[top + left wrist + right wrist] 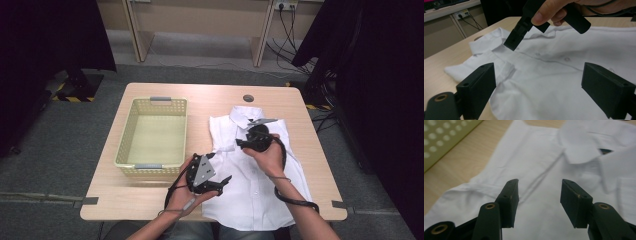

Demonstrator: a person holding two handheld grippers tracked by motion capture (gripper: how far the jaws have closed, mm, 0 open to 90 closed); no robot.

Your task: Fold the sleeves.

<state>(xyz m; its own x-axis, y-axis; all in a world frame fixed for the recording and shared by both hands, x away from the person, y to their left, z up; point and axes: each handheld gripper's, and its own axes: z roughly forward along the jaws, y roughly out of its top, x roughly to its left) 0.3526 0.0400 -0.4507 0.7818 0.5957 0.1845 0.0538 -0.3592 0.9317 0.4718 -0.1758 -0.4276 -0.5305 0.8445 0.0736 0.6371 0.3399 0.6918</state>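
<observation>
Shirt (255,175), white, lies flat on the desk (110,195), just right of the basket (127,135), collar at the far end.

High view: left tool (226,180) at the shirt's near left edge, jaws pointing right over the cloth. Right tool (239,144) above the shirt's chest, below the collar, jaws pointing toward the basket.

Left gripper view: jaws wide apart, nothing between them, shirt (544,82) beneath. Right tool (511,43), held in a hand (564,10), hangs near the collar.

Right gripper view: jaws partly apart, empty, hovering above the shirt (536,165) near the button strip; basket (444,137) corner at upper left.
</observation>
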